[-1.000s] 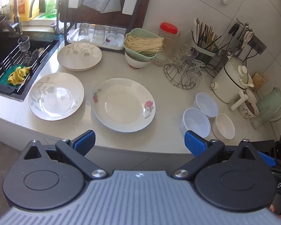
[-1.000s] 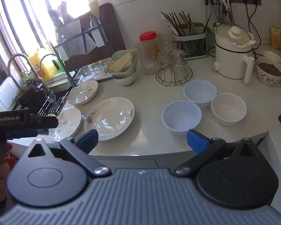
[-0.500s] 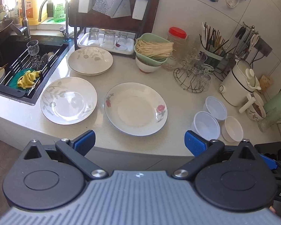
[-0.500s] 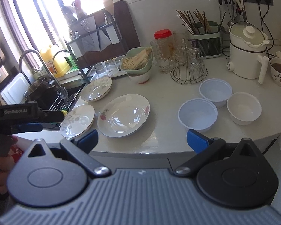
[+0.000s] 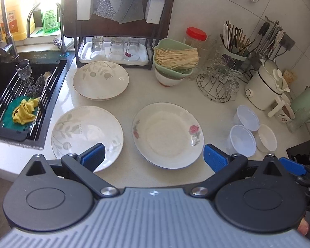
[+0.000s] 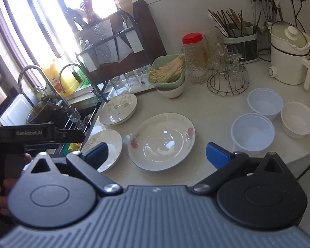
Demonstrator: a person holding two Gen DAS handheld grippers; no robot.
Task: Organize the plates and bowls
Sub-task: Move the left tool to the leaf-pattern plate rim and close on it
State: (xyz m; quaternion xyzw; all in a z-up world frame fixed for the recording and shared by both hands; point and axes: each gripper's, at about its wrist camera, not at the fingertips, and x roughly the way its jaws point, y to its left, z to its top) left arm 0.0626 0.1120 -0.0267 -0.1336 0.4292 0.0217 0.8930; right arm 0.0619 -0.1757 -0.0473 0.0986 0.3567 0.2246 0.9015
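Nothing is sorted yet, as far as I can judge. My left gripper [image 5: 153,155] and right gripper [image 6: 156,154] both hang over the counter's near edge, fingers wide apart, empty. The rose-patterned white ceramic plate [image 5: 168,134] lies at my twelve o'clock, two leaf-patterned white plates [image 5: 86,135] [image 5: 100,80] toward ten, separate. Three small white plastic bowls [image 6: 253,132] cluster unstacked at two o'clock.

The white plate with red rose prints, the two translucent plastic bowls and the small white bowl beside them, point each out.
White plate with red rose prints [image 5: 167,136], left wrist view, bare centre.
Translucent plastic bowls [image 6: 252,132], right wrist view, inside of the nearer one.
Small white bowl [image 6: 297,119], right wrist view, inside floor.
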